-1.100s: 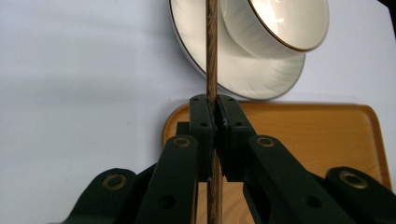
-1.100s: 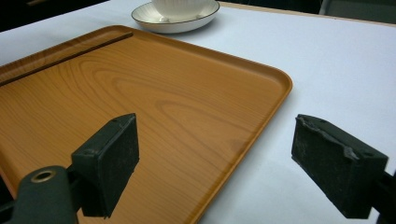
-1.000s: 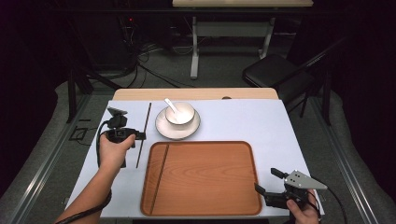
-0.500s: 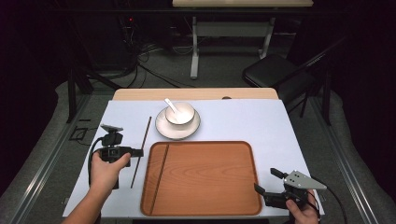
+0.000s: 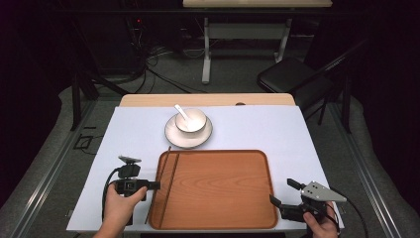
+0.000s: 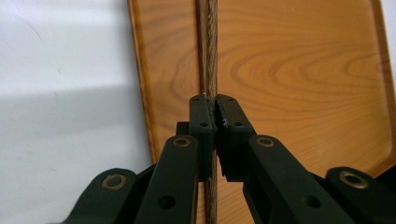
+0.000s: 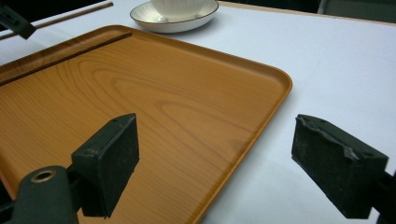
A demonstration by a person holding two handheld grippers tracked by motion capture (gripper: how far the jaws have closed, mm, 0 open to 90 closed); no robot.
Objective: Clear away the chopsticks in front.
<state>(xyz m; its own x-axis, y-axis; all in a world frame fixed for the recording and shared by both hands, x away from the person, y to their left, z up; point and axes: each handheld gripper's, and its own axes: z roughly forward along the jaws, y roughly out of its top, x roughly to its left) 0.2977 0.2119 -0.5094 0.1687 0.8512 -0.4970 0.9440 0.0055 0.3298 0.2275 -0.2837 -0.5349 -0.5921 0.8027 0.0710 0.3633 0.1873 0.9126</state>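
High view: wooden tray [image 5: 218, 188] sits at 6 o'clock on the white table cover [image 5: 257, 129]; saucer [image 5: 188, 132] with bowl [image 5: 191, 120] and spoon [image 5: 181, 112] at 12 o'clock of the tray. Left gripper [image 5: 154, 185] at the tray's 9 o'clock edge, carrying a pair of dark chopsticks [image 5: 168, 173]. One stick appears to lie inside the left rim, the other along or just outside it (cannot tell if it rests on the rim). Right gripper [image 5: 283, 194] idles at the tray's 4 o'clock corner.

Left gripper view: jaws pressed together, pinching the chopsticks [image 6: 209, 51], which run straight toward 12 o'clock over the tray [image 6: 299, 70], close beside its left rim.

Right gripper view: right gripper [image 7: 233, 149] has its jaws spread wide, nothing between them; they straddle the tray's [image 7: 140, 93] near edge. Saucer [image 7: 173, 18] at 12 o'clock.

Judgement: the step looks like laying the chopsticks in the tray. To do it well, keep the sticks parallel to the rim, lower until both touch the wood, then release slowly so neither rolls.
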